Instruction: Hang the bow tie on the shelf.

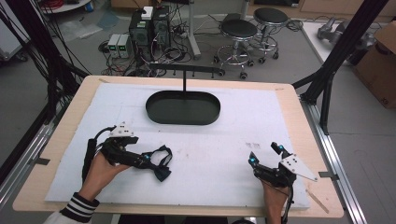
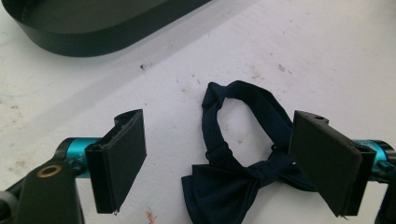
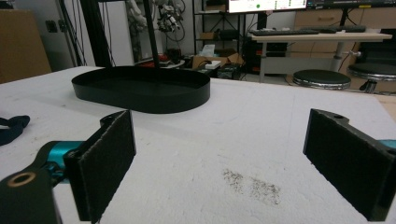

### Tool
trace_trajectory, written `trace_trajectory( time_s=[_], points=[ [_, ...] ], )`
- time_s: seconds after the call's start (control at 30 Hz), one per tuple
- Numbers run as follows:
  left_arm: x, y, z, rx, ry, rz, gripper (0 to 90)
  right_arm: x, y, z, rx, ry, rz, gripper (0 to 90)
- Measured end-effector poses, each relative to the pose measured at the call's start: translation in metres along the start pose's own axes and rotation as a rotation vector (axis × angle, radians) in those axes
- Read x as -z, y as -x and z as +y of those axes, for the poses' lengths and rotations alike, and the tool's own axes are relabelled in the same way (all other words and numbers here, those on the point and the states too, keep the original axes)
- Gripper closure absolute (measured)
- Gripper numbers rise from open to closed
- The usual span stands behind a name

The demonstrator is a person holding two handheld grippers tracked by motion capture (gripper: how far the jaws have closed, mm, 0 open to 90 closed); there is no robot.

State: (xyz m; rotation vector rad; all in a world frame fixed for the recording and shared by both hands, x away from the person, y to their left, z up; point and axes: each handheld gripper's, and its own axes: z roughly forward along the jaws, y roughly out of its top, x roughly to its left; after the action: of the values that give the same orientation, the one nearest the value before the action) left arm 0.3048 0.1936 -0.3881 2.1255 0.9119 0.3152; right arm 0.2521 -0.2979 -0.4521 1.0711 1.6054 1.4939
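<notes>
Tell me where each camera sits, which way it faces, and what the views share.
High view: above the person's side, looking forward and down at the table; both hands and grippers show.
Left gripper view: rides the left gripper, looking down at the bow tie; its open jaws show.
Right gripper view: rides the right gripper, low, facing across the table; its open jaws show.
All share the tray.

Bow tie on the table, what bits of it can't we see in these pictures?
- Bow tie, left gripper view: its bottom is cut off by the lower edge; the right wing sits behind the gripper's right jaw.
- High view: bow tie too small to show its clasp.
- Right gripper view: left edge cuts off all but the strap.
</notes>
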Motion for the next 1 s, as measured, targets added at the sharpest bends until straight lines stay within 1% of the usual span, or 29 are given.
trace_trajectory(
  time_s=[0.03,0.13,0.17,0.2,0.23,0.27,0.3,0.33,0.4,0.5,0.57,0.6,0.67,0.77,0.8,0.87,0.93,0.97,1.0],
  points=[
    [-0.002,0.000,0.000,-0.002,-0.009,-0.006,21.6,0.000,0.000,0.000,-0.001,0.002,0.001,8.2],
    [-0.007,0.002,0.002,0.005,-0.039,-0.002,22.1,0.000,0.001,0.000,0.004,0.006,0.000,8.2],
    [-0.011,0.003,0.002,0.004,-0.068,0.007,22.7,0.000,0.000,0.000,0.000,0.003,0.000,8.2],
    [-0.013,0.003,0.002,0.007,-0.085,0.012,22.7,0.000,0.000,0.000,0.001,0.001,-0.001,8.2],
    [-0.013,0.003,0.002,0.007,-0.085,0.012,23.4,0.000,-0.001,0.000,0.000,0.001,-0.001,8.2],
    [-0.014,0.003,0.003,0.011,-0.101,0.011,25.4,0.000,-0.001,0.000,0.001,0.001,-0.003,8.2],
    [-0.018,0.004,0.003,0.005,-0.126,0.023,25.8,0.000,-0.001,0.000,0.001,0.001,-0.003,8.2],
    [-0.019,0.004,0.003,0.003,-0.133,0.029,26.0,0.000,-0.001,0.000,0.000,0.001,-0.001,8.2],
    [-0.021,0.004,0.002,0.001,-0.140,0.022,29.2,0.000,0.000,0.000,0.001,0.002,-0.002,8.2],
    [-0.023,0.004,0.003,-0.007,-0.150,0.025,30.3,0.000,0.000,0.000,0.001,0.002,-0.002,8.2],
    [-0.025,0.004,0.003,-0.007,-0.155,0.038,30.3,0.000,0.000,0.000,0.000,0.002,0.000,8.2],
    [-0.025,0.004,0.003,0.001,-0.148,0.032,32.1,0.000,0.000,0.000,-0.001,0.002,-0.001,8.2],
    [-0.026,0.004,0.003,-0.002,-0.148,0.021,40.0,0.000,0.000,0.000,-0.001,0.002,0.000,8.2],
    [-0.028,0.004,0.003,-0.002,-0.154,0.014,45.5,0.000,-0.001,0.000,-0.001,0.003,-0.001,8.2],
    [-0.029,0.004,0.002,-0.007,-0.160,0.011,45.8,0.000,-0.001,0.000,0.001,0.003,-0.001,8.2],
    [-0.033,0.006,0.002,-0.012,-0.184,0.021,45.8,0.000,0.000,0.000,0.000,0.003,-0.002,8.2],
    [-0.034,0.006,0.002,-0.011,-0.192,0.026,45.8,0.000,0.000,0.000,0.001,0.002,-0.001,8.2],
    [-0.035,0.006,0.002,-0.014,-0.199,0.025,48.6,0.000,0.000,0.000,0.002,0.004,-0.002,8.2],
    [-0.036,0.007,0.002,-0.008,-0.204,0.024,51.7,0.001,-0.001,0.000,0.000,0.002,-0.002,8.2]
  ],
)
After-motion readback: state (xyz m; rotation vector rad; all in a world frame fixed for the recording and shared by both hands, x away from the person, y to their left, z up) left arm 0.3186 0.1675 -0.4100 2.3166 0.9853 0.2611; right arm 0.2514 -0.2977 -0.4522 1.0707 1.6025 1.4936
